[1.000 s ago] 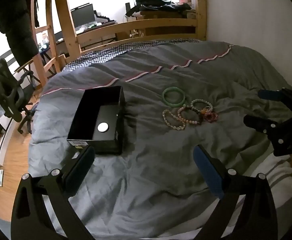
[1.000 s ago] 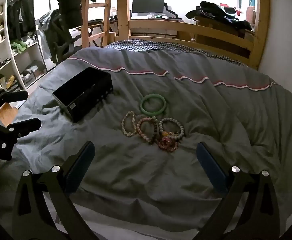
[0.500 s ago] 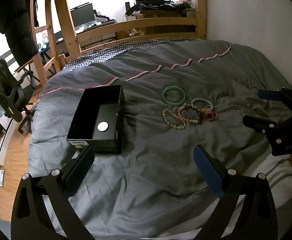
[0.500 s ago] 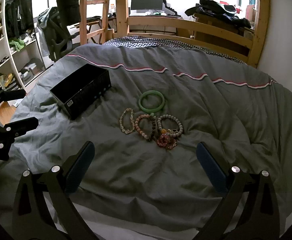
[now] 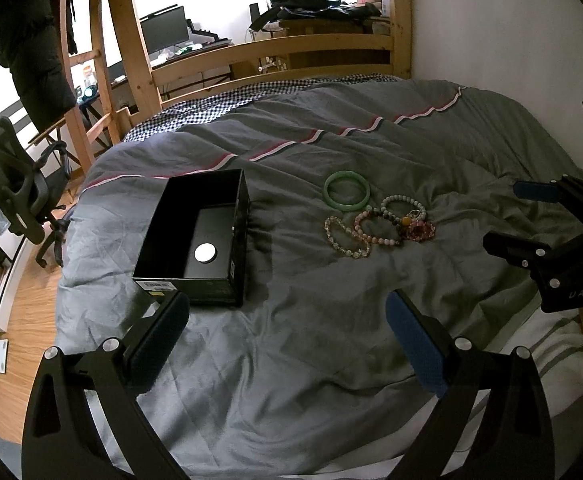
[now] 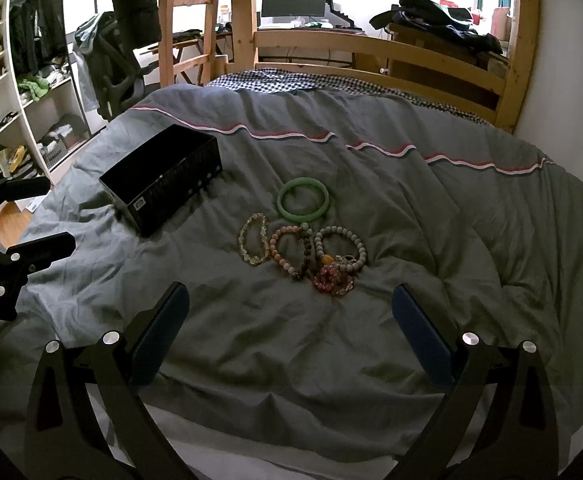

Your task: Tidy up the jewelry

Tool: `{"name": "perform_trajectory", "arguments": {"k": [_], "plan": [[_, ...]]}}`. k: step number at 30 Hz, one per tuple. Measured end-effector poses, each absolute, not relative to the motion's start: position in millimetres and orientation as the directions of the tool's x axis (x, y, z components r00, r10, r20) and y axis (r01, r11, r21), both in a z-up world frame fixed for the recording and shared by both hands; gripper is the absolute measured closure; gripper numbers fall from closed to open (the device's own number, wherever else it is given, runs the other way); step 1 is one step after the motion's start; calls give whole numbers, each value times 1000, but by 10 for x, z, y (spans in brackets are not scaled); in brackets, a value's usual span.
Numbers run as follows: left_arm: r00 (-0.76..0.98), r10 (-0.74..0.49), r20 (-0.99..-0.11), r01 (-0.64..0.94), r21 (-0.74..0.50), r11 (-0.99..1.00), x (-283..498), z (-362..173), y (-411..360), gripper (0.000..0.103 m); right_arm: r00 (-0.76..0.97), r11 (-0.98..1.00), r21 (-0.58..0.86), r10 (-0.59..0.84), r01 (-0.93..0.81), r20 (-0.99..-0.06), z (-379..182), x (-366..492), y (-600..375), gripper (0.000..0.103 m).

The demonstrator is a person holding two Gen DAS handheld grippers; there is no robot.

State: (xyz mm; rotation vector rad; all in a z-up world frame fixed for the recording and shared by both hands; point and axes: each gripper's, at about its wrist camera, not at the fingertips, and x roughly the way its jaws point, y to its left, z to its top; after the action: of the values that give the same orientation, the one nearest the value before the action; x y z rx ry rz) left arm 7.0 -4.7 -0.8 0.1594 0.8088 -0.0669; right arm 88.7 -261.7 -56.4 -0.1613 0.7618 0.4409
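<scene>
A wide bed fills the room, spread with a rumpled grey duvet (image 6: pixel 411 220) that has a red and white wavy stripe running across it. Behind it stands the wooden bed frame (image 6: pixel 391 50), and beyond that a desk with a dark monitor (image 6: pixel 293 0). An office chair (image 5: pixel 15 188) sits off the bed's edge on the wooden floor.

On the duvet rests an open black box (image 5: pixel 207 240), its walls upright, with one small round silvery disc (image 5: pixel 205 253) lying on its floor. Well apart from the box, toward the wall side, the jewelry lies in a loose cluster. The green bangle (image 6: pixel 303 200) lies flat at the far end of the group. Just nearer are three beaded bracelets side by side: a pale clear-beaded bracelet (image 6: pixel 253 240) closest to the box, a pink and brown bracelet (image 6: pixel 291 252) in the middle, and a grey-white bracelet (image 6: pixel 341 248) on the other side, touching its neighbour. A bunched red bracelet (image 6: pixel 331 278) sits at the near edge, against the grey-white one.

Both pairs of tongs hover above the duvet's near part, holding nothing. The left tongs (image 5: pixel 287 332) are spread wide, near the box's front corner. The right tongs (image 6: pixel 291 320) are likewise spread wide, facing the bracelets.
</scene>
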Motion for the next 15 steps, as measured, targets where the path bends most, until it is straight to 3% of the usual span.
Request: {"name": "perform_trajectory", "arguments": {"k": [15], "plan": [[686,3,-728,122,119,985,56,-43,-48,6,637,897,16,327,-443,-698,-566,888,-2615,3]]}}
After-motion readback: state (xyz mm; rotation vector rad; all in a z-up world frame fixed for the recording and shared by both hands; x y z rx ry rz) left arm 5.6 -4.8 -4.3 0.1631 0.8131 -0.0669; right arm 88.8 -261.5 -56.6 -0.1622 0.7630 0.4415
